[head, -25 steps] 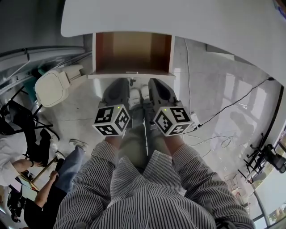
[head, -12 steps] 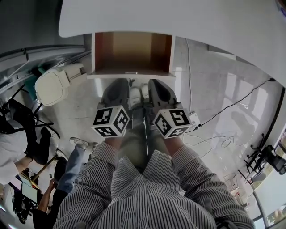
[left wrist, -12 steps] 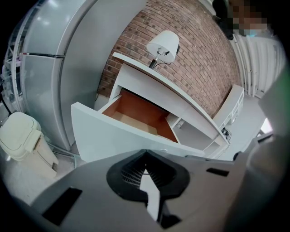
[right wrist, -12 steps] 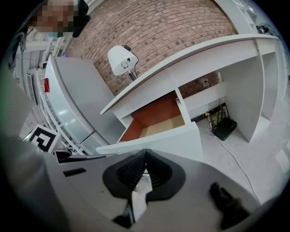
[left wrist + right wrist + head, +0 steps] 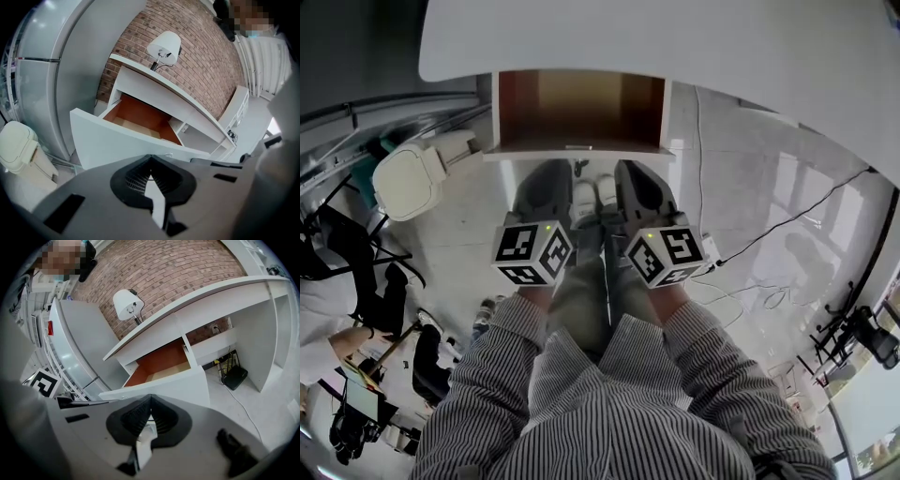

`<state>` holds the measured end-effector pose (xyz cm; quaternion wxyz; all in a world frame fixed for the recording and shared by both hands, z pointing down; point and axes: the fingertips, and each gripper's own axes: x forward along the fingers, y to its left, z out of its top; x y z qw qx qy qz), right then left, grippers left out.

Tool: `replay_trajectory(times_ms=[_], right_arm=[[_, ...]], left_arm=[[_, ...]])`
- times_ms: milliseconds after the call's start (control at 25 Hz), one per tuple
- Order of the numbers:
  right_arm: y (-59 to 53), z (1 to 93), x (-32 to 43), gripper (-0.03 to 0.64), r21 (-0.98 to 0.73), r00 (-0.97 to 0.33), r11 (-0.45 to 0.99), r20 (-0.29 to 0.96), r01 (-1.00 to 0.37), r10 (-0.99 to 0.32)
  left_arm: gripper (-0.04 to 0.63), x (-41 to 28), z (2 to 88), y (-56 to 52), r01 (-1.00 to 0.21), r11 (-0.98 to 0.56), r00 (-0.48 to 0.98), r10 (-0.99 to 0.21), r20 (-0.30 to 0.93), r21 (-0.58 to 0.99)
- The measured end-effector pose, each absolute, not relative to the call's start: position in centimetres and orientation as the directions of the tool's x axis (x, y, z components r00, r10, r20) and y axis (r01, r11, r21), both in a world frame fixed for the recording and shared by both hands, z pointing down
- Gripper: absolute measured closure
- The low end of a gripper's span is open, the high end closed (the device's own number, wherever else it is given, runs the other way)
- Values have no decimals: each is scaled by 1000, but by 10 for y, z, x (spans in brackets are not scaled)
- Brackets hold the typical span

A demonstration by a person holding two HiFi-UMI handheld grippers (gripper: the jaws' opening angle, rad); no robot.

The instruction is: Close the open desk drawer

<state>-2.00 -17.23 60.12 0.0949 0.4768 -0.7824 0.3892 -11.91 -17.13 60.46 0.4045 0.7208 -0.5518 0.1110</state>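
The white desk [image 5: 675, 47] has its drawer [image 5: 577, 112] pulled out, the brown inside showing. Its white front panel [image 5: 578, 154] faces me. Both grippers are held side by side just short of that panel. My left gripper [image 5: 547, 173] is shut with nothing in it, and so is my right gripper [image 5: 635, 173]. In the left gripper view the drawer front [image 5: 112, 143] fills the space beyond the closed left gripper [image 5: 150, 157]. In the right gripper view the drawer front [image 5: 176, 385] lies just past the closed right gripper [image 5: 150, 398]. I cannot tell whether either touches the panel.
A cream waste bin [image 5: 408, 183] stands left of the drawer on the floor. Cables [image 5: 769, 225] run across the pale floor at the right, and a black box [image 5: 234, 377] sits under the desk. A lamp [image 5: 127, 303] stands on the desk. People sit at the left [image 5: 337, 328].
Both grippers stay shut and almost still in front of the drawer, which is as far open as before. The people at the lower left have shifted.
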Motion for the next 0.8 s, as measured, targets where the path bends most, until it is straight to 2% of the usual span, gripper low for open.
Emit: replay_trajectory(times_ms=[800], right_arm=[[-224,598,-24,600,-524,-531,251,496,-814,-687]], left_arm=[[583,-124,602,-225,-884,-67,361,-726,585,462]])
